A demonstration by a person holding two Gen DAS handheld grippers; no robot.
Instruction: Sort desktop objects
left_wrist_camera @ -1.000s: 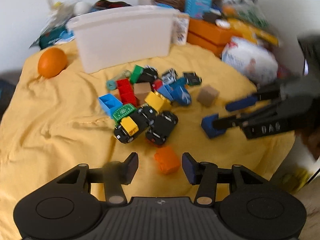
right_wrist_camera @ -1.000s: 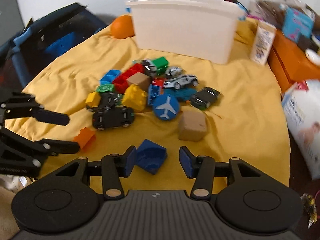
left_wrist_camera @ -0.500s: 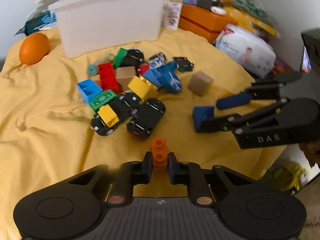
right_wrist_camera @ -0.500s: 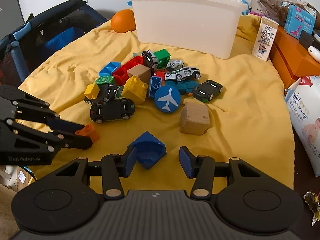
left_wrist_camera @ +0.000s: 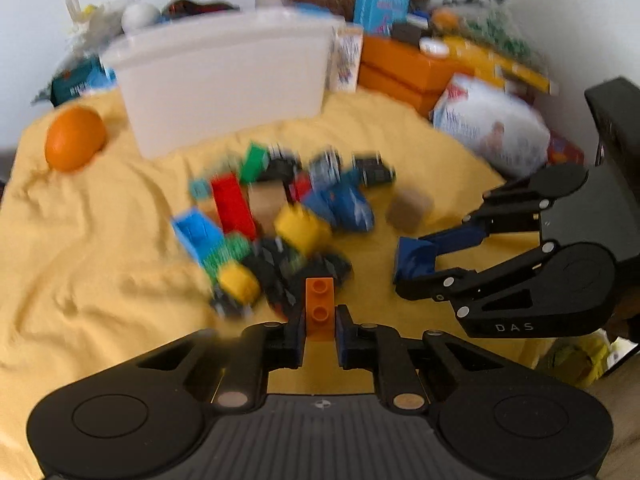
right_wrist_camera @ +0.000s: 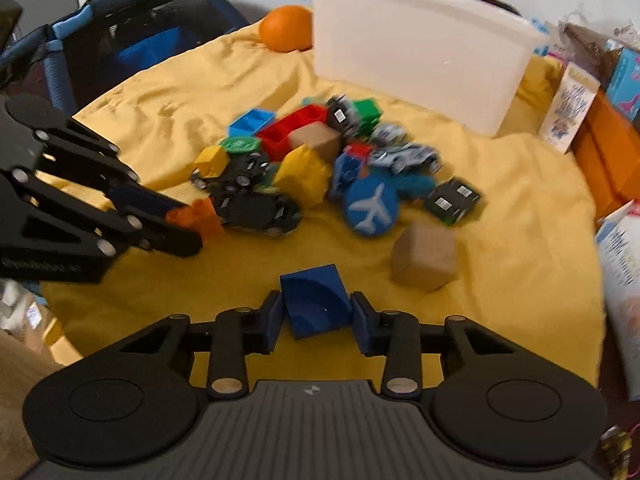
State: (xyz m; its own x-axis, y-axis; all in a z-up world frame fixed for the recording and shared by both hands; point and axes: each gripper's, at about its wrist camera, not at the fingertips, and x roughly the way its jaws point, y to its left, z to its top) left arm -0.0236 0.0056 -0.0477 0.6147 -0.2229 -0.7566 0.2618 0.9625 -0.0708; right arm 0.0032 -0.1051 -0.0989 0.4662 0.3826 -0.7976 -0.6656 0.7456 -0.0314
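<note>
My left gripper is shut on an orange toy brick and holds it above the yellow cloth; it also shows in the right wrist view. My right gripper is shut on a dark blue block, also seen in the left wrist view. A pile of toy bricks and cars lies in the middle of the cloth. A white bin stands behind the pile.
A tan cube lies right of the pile. An orange fruit sits left of the bin. Boxes and packets crowd the back right. A dark folding frame stands beyond the cloth's left edge.
My left gripper closed on the orange brick and lifted it. My right gripper closed on the blue block and raised it off the cloth.
</note>
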